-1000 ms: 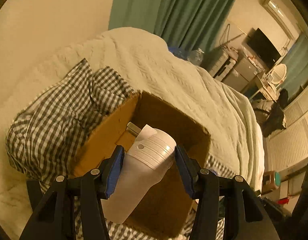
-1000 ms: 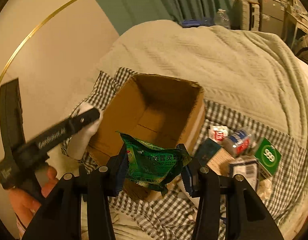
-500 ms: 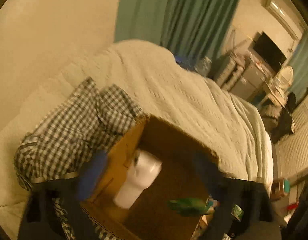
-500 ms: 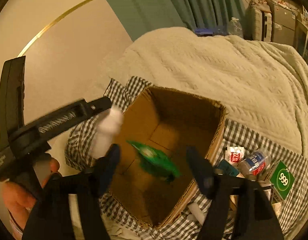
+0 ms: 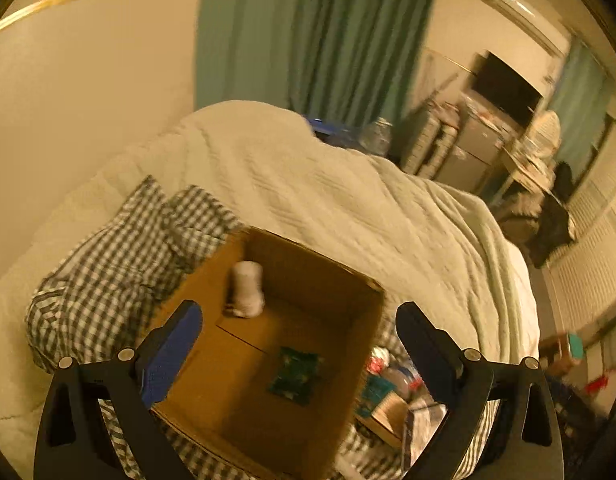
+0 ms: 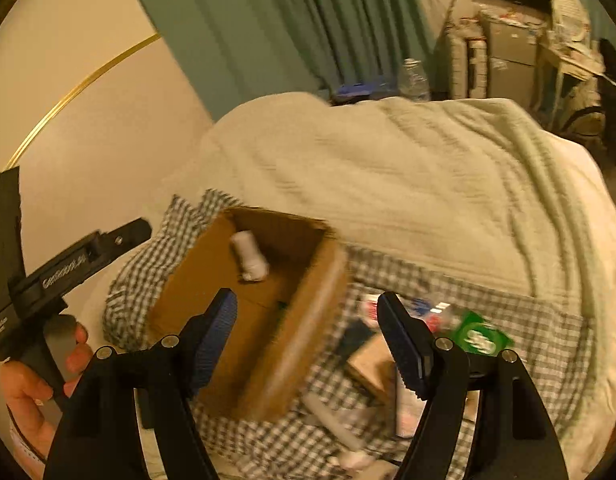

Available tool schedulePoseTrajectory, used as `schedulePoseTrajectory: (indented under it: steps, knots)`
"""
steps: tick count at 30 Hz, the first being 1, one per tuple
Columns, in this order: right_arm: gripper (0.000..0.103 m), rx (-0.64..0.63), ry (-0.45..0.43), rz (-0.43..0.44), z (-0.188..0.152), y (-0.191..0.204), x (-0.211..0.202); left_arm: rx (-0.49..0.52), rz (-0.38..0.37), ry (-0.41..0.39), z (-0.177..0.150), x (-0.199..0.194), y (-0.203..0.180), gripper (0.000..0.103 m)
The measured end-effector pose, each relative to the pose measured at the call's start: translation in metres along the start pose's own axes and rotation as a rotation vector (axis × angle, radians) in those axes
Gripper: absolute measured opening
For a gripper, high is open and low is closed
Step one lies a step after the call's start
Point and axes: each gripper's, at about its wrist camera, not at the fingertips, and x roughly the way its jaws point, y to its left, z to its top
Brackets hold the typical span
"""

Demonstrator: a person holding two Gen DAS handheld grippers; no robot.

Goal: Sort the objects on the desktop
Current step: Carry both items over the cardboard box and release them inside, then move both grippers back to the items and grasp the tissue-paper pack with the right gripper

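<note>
- Left hand-held gripper (image 5: 298, 344): jaws spread wide, nothing between them; poised above the cardboard box (image 5: 372, 312).
- Right hand-held gripper (image 6: 308, 336): jaws apart, empty; over the box's right wall (image 6: 308, 312).
- White bottle (image 5: 247, 289) inside box, against far-left wall. Green packet (image 5: 295, 374) flat on box floor.
- Box on checked cloth (image 5: 108, 264) spread over the bed (image 5: 348, 200).
- Judged step: drop-off into box complete for both items; between picks.
- Unsorted pile on cloth just right of box: green "999" box (image 6: 482, 336), small bottle (image 6: 432, 316), brown carton (image 6: 372, 364), others too blurred to name.
- Next move likely calls for: swinging right toward pile, jaws kept apart, choosing one separable item; pile crowded, items touching.
</note>
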Motion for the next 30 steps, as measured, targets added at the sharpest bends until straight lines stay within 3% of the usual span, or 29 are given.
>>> schedulePoseTrajectory:
  steps: [8,13,18,21,25,30]
  knots:
    - [0.072,0.063,0.016,-0.153,-0.038,-0.078,-0.036,0.15,-0.092,0.084,-0.062,0.0,-0.07,0.1]
    - [0.072,0.111,0.053,-0.192,-0.071,-0.112,-0.04,0.218,-0.072,0.121,-0.112,0.0,-0.095,0.1]
    - [0.072,0.082,0.088,-0.219,-0.096,-0.114,-0.036,0.265,0.002,0.123,-0.163,0.013,-0.099,0.1]
    - [0.072,0.064,0.096,-0.223,-0.107,-0.109,-0.03,0.255,0.08,0.117,-0.198,0.032,-0.093,0.1]
    - [0.072,0.023,0.122,-0.218,-0.119,-0.097,-0.018,0.24,0.134,0.185,-0.241,0.065,-0.08,0.1]
    - [0.076,-0.001,0.168,-0.213,-0.131,-0.091,0.003,0.121,0.113,0.264,-0.256,0.093,-0.064,0.097]
